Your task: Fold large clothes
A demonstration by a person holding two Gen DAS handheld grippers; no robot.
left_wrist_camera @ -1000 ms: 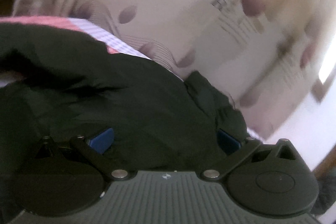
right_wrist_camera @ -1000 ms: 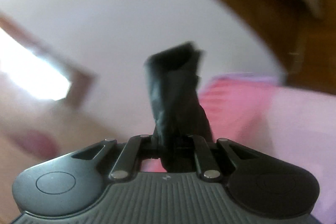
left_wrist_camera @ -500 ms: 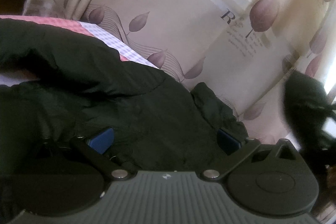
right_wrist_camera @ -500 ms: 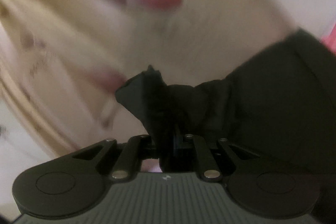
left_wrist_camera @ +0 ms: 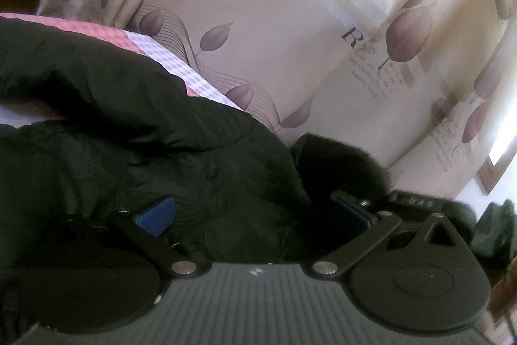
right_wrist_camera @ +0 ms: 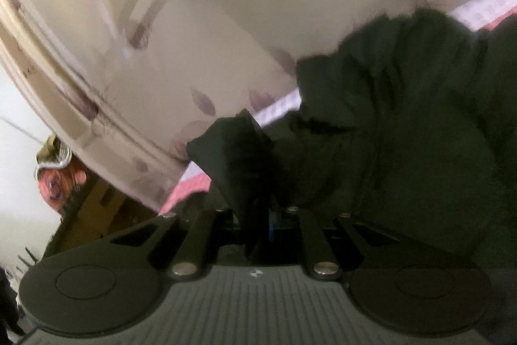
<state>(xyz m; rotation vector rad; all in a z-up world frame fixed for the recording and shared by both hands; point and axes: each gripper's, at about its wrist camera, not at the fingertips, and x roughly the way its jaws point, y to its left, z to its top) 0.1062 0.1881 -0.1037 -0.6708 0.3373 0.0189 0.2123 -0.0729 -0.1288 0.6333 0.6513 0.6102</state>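
Clearly the left gripper [left_wrist_camera: 252, 215] stands spread wide, its blue pads [left_wrist_camera: 155, 215] pressed into the bulk of a dark padded jacket [left_wrist_camera: 145, 125] that lies heaped on a pink-and-lilac checked bedsheet [left_wrist_camera: 168, 60]. Meanwhile the right gripper [right_wrist_camera: 263, 215] is clenched on a corner of that jacket [right_wrist_camera: 404, 125], a pinched flap sticking up between its fingers. Behind hangs a leaf-printed curtain [left_wrist_camera: 290, 21].
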